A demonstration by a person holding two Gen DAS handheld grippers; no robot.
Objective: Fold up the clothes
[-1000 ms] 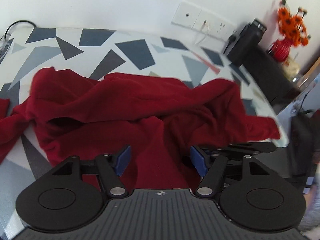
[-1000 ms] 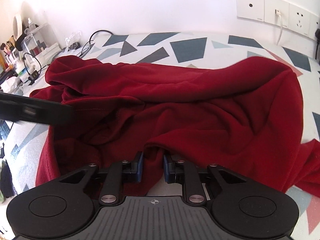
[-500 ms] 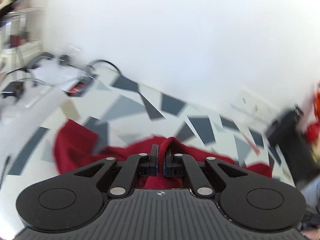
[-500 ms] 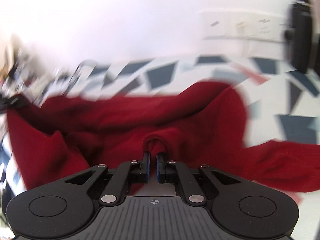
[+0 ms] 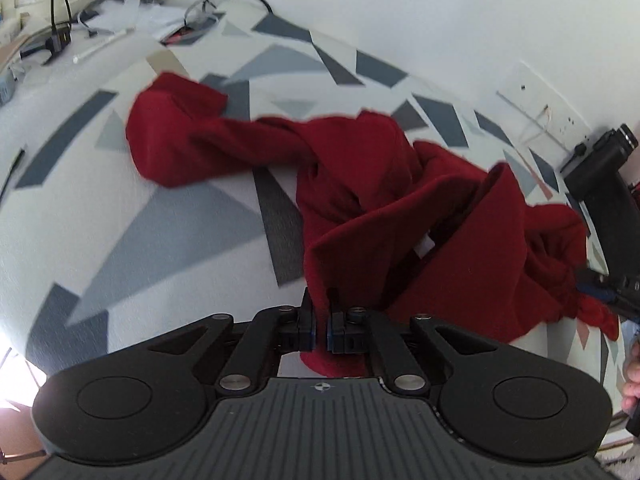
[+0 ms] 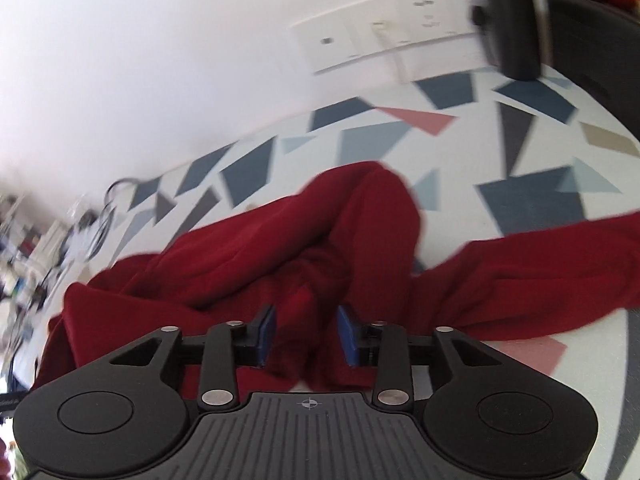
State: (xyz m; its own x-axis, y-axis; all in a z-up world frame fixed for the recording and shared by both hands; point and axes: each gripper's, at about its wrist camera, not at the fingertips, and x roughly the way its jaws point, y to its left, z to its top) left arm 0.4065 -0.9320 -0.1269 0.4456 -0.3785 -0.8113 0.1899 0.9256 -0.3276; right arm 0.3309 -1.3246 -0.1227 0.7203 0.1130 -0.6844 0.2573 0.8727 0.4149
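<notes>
One red garment [image 5: 400, 208] on the desk [image 5: 140, 216], and it looks very different from a second ago: then it lay spread wide across the patterned top, now it's bunched and twisted into a rope-like heap. In the left wrist view its long axis runs from ten o'clock, where a loose end lies flat, down to four o'clock, where the bulk piles up. The left claw [image 5: 319, 320], wide apart a second ago, is now pinched tight on a fold of the red cloth at the near edge, the fabric rising straight out from between its blue pads. The right claw [image 6: 306, 334] has gone the other way: clamped before, its pads now stand apart with the cloth bunched loosely between them. A hand [image 5: 633, 376] peeks in at three o'clock.
</notes>
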